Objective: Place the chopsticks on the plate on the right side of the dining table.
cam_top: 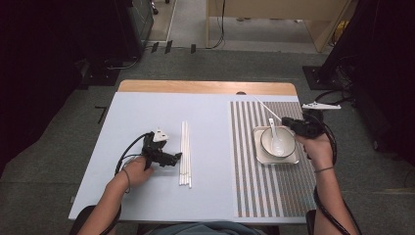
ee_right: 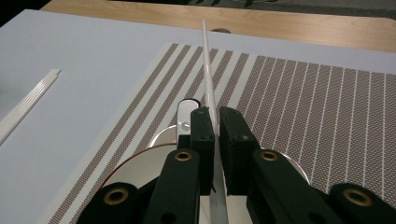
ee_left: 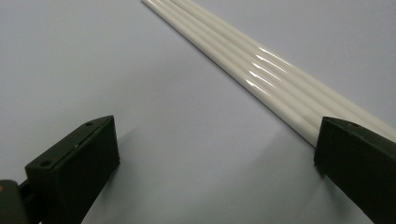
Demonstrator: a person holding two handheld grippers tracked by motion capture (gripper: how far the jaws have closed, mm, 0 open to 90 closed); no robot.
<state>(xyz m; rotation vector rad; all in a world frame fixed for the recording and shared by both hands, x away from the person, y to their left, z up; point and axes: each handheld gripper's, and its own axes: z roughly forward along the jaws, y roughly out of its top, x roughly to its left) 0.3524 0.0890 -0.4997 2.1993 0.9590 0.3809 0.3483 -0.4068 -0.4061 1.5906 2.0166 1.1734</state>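
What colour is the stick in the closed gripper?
White: the stick shows best in the right gripper view.

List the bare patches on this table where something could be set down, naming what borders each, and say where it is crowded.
Free: the blue surface between the white sticks and the striped mat; the mat's near part below the plate; the far left corner. Crowded: around the bowl and spoon, where the right gripper holds a stick.

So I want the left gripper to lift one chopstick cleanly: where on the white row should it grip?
Take the outermost stick of the white chopsticks, on the side facing the left gripper, near its end, jaws straddling it from above; they lie flat and touching.
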